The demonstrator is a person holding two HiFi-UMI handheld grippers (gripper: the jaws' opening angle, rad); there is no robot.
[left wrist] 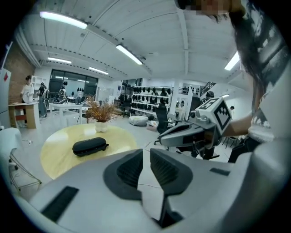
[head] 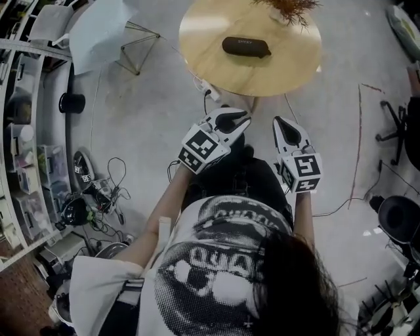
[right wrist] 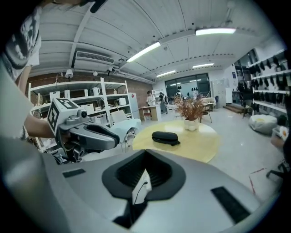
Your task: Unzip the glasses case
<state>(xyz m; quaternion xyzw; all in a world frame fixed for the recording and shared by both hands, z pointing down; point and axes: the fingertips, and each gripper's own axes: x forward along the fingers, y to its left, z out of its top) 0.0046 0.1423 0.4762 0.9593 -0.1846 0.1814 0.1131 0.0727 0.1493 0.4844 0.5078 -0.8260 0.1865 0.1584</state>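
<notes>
Big open workshop, round wooden desk point(head: 216, 75), and the job hadn't kicked off.

The black glasses case point(head: 245, 46) lay closed near the middle of the desk, well out ahead of both tools. The left hand-held gripper point(left wrist: 146, 154) had its jaws just a crack apart with nothing in there, and the right hand-held gripper point(right wrist: 145, 154) was clenched on nothing. My worry was that the case sat loose on a smooth top. Tugging the zip pull without pinning the body would probably just drag the whole thing around, maybe off the edge. A tiny pull would also be easy to miss with jaws that narrow. A potted dried plant point(head: 289, 8) stood just behind the case, so a sloppy reach could knock it. Further out there was pale floor point(head: 144, 111) with loose cables point(head: 108, 190), and shelves point(head: 26, 131) down the left side.
</notes>
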